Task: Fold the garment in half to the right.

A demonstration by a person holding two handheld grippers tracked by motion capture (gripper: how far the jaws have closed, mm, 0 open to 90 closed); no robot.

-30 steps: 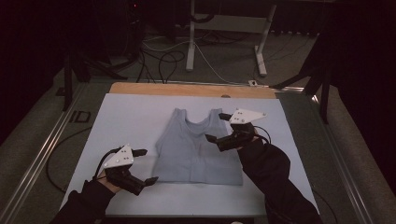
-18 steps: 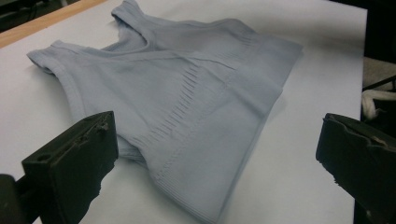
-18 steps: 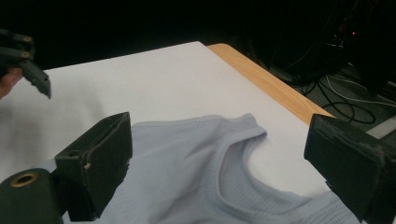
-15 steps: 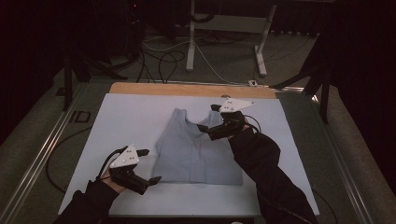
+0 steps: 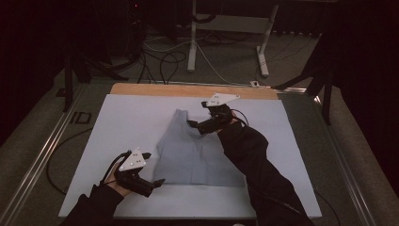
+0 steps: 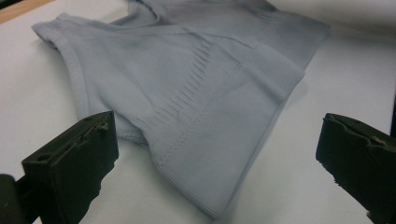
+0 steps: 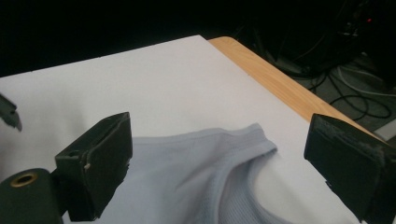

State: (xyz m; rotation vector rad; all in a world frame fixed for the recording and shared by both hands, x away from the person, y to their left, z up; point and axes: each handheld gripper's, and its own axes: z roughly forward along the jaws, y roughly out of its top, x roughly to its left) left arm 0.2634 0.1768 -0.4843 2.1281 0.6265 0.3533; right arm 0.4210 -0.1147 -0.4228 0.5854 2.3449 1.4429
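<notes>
Flat on the white tabletop (image 5: 122,122) lies a pale grey-blue tank top (image 5: 195,153), its straps pointing away from the person and its hem toward them. At the near left corner of the garment, the left gripper (image 5: 153,181) sits low over the tabletop with its jaws spread wide and holding nothing. In the left gripper view the ribbed hem corner of the tank top (image 6: 205,140) lies between the two black jaws but ahead of them, resting on the tabletop and touching neither jaw. The hem band runs off toward the upper right of that view, and an armhole edge curves away toward the upper left.

At the far end, the right gripper (image 5: 197,125) hovers at the top of the garment near its right strap, the person's dark sleeve (image 5: 254,165) stretching across the right side of the cloth. Its jaws are also wide apart and empty. In the right gripper view a strap end and the curved neckline of the tank top (image 7: 205,172) lie between the jaws and a little beyond them, flat on the tabletop, with no contact visible. A bare wooden strip (image 5: 188,89) borders the tabletop's far edge just past the straps.
</notes>
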